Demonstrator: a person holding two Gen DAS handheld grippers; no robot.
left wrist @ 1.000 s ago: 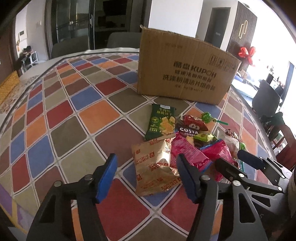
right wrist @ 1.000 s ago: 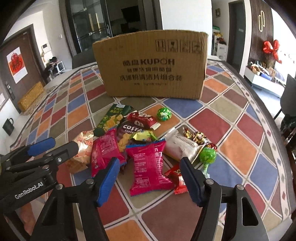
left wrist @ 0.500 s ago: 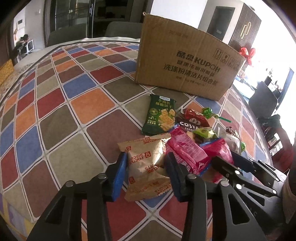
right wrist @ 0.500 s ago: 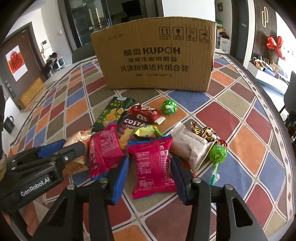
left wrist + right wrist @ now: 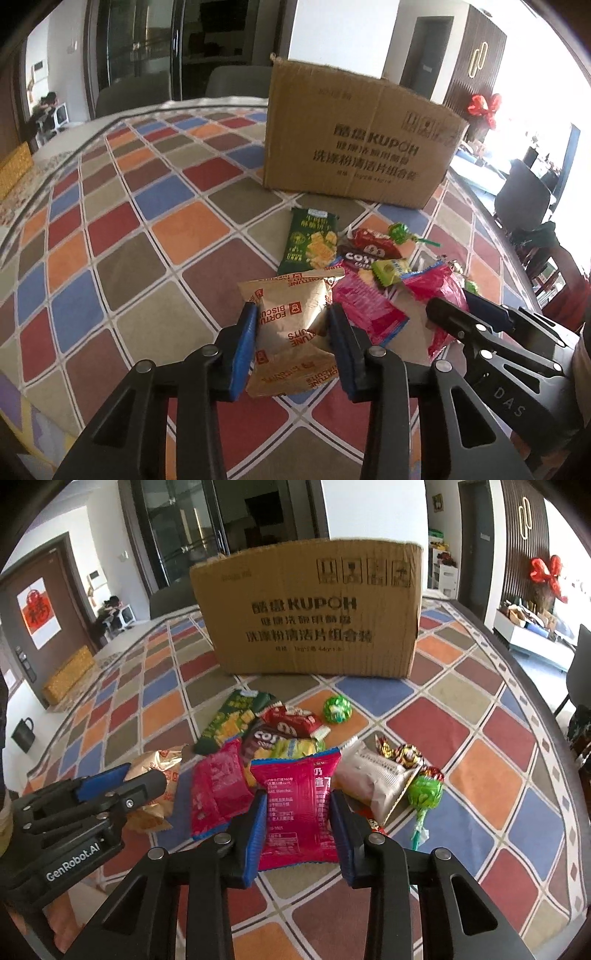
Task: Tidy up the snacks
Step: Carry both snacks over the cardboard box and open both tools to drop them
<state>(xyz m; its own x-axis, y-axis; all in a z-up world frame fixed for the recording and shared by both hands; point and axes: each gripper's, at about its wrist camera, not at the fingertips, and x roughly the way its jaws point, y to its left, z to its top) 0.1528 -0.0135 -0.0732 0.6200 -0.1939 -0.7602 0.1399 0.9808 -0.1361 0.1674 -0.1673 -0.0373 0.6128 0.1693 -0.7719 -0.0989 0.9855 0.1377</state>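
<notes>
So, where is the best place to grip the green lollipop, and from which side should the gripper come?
Probably the thin stick, not the round crinkly head. The green lollipop lies flat with its stick pointing toward the near table edge, and its head sits against the grey packet. Come from above, fingers straddling the stick, on its free right side.

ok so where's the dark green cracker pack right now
The dark green cracker pack lies flat on the checkered tablecloth, at the far left of the snack pile, just in front of the cardboard box and left of the Costa packet.
</notes>
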